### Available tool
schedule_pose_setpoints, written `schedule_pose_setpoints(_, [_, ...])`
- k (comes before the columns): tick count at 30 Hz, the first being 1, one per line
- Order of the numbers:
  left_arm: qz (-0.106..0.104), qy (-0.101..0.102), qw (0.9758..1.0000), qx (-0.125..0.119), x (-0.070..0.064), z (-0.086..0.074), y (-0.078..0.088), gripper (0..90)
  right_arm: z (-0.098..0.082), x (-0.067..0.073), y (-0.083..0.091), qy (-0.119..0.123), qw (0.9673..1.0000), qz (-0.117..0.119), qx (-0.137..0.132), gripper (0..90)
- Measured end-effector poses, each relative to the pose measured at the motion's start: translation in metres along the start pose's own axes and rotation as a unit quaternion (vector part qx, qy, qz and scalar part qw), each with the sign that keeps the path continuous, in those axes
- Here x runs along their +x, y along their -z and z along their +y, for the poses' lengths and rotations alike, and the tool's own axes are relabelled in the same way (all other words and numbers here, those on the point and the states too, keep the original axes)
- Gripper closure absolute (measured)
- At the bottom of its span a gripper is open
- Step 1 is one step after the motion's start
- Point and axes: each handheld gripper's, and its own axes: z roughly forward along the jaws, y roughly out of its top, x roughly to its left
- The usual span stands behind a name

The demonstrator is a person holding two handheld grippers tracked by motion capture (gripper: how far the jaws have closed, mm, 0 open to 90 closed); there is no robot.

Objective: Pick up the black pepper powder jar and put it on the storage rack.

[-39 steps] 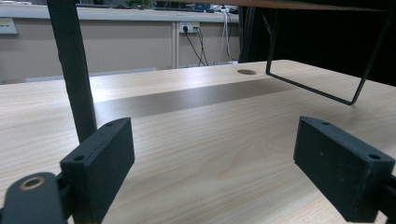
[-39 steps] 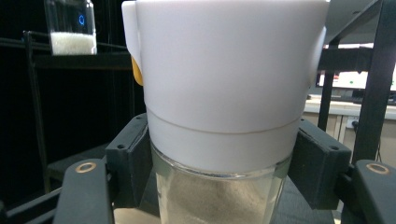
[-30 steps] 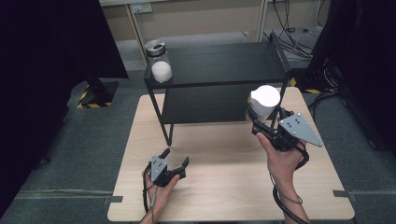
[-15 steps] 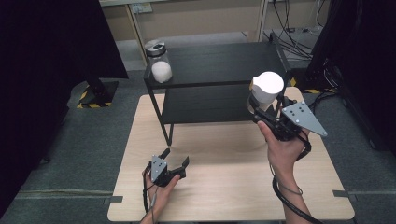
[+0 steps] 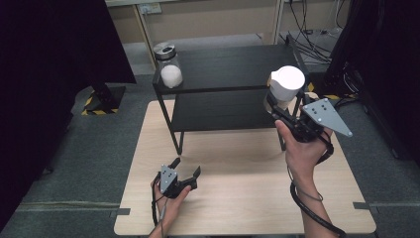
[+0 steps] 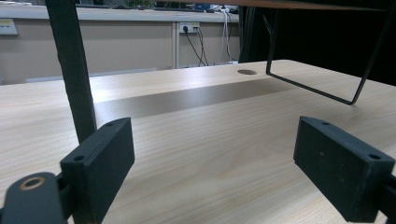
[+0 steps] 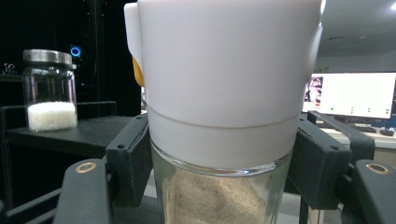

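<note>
1. The person's left hand comes in from the near edge, low over the table, holding the left gripper with its jaws pointing far and slightly right.
2. In the left gripper view, the two black jaws stand wide apart with nothing between them.
3. The person's right hand is raised at the right side, forearm running up from the near edge, a cable looped around the wrist.
4. The right gripper points far and left, its grey three-cornered plate facing up.
5. In the right gripper view, its jaws press both sides of a glass jar with a white lid.
</note>
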Motion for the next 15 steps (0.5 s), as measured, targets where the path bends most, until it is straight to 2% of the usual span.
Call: schedule_pose_setpoints(15, [-0.001, 0.001, 1.0000, 0.000, 0.001, 0.000, 0.000, 11.9, 0.020, -0.001, -0.012, -0.001, 0.9999, -0.008, -0.010, 30.9])
